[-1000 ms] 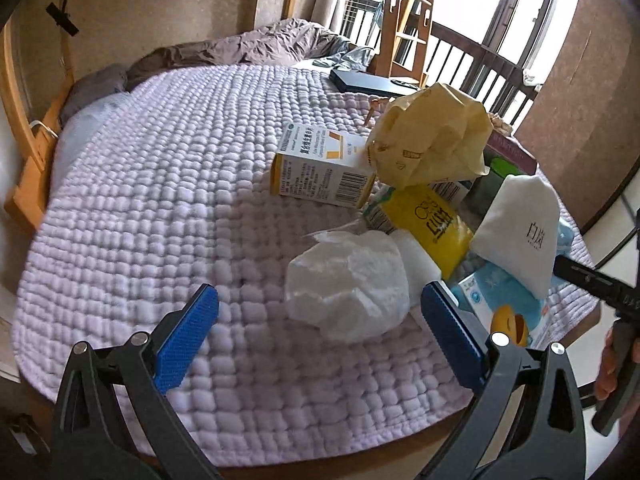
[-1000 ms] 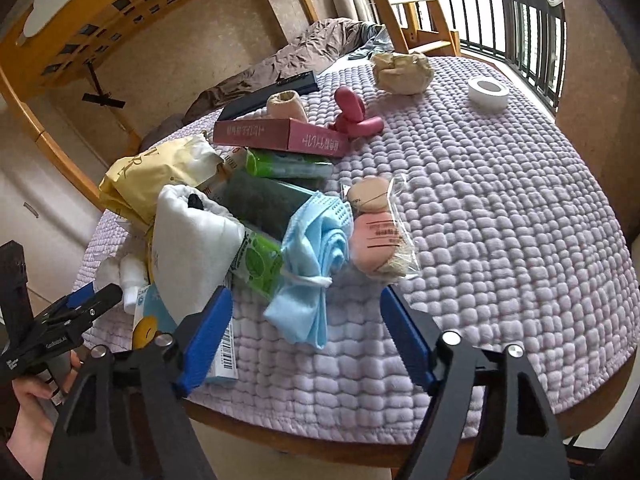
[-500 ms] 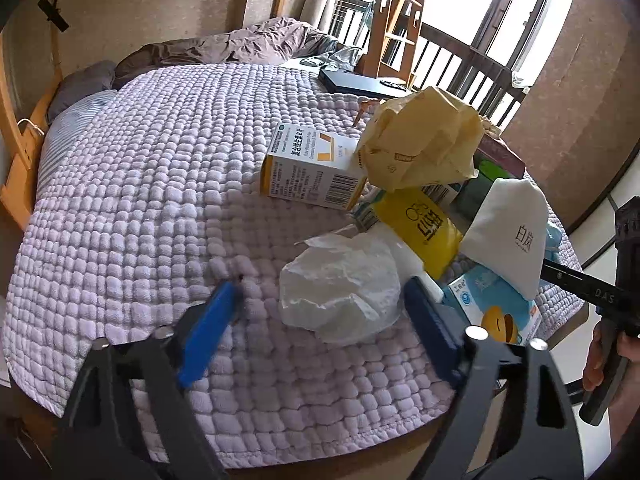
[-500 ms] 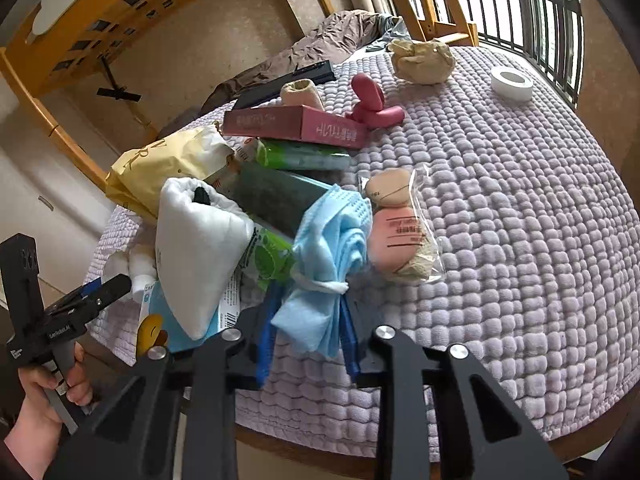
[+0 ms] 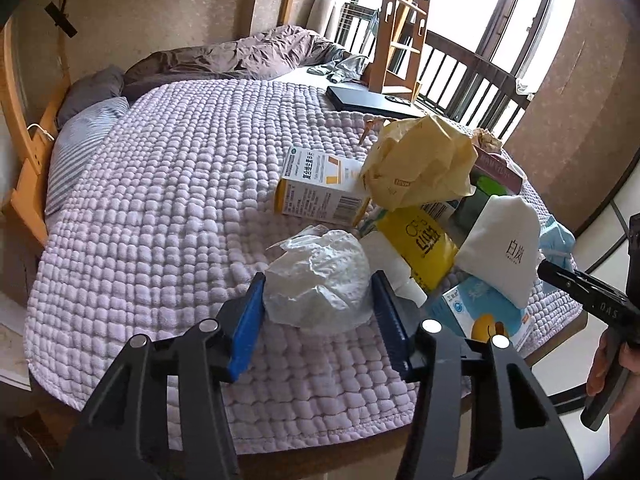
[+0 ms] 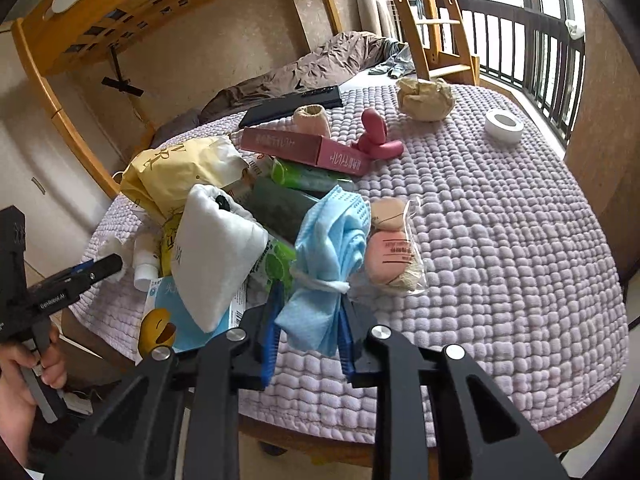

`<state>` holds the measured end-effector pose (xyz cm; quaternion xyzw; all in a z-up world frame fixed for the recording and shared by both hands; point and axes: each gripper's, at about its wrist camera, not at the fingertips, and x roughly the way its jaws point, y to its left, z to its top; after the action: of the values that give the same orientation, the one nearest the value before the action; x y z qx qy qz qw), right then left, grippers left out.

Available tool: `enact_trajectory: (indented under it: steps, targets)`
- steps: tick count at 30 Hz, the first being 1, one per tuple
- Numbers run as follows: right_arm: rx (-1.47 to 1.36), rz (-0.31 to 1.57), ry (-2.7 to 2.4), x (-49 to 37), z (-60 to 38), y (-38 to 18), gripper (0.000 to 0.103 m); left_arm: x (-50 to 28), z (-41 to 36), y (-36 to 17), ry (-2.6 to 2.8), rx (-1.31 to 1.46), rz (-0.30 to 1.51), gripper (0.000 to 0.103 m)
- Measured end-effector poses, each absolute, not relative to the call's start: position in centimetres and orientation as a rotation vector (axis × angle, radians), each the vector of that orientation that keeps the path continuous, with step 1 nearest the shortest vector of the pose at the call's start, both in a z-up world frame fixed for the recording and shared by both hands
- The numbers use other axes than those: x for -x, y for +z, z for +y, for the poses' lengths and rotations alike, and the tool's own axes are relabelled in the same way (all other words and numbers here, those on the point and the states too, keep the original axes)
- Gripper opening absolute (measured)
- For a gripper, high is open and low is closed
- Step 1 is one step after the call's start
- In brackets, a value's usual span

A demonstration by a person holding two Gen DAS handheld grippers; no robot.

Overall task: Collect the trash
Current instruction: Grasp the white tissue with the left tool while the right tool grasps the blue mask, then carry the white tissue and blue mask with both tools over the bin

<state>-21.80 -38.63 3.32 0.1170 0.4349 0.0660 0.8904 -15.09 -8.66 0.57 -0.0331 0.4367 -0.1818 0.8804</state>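
The left gripper [image 5: 318,312] squeezes a crumpled white tissue wad [image 5: 320,280] between its blue fingers [image 5: 246,322]. The wad sits on a bumpy purple blanket [image 5: 168,208] on the table. Just behind it lie a white and yellow box [image 5: 320,192], a crumpled yellow paper bag [image 5: 420,164], a yellow packet [image 5: 420,244] and a white pouch [image 5: 506,248]. At the right edge, a hand [image 5: 602,364] holds the other black gripper.
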Motion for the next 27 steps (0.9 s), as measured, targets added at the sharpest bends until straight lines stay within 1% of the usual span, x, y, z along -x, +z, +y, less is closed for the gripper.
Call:
enact_trajectory:
  steps: [11, 27]
  targets:
    - [-0.214, 0.893, 0.129, 23.3, -38.9, 4.3, 0.025, 16.6, -8.9, 2.4, -0.372, 0.047, 0.890, 0.054]
    - [-0.189, 0.889, 0.156, 25.4, -37.8, 5.7, 0.025, 18.7, -9.3, 3.1, -0.381, 0.035, 0.902, 0.054]
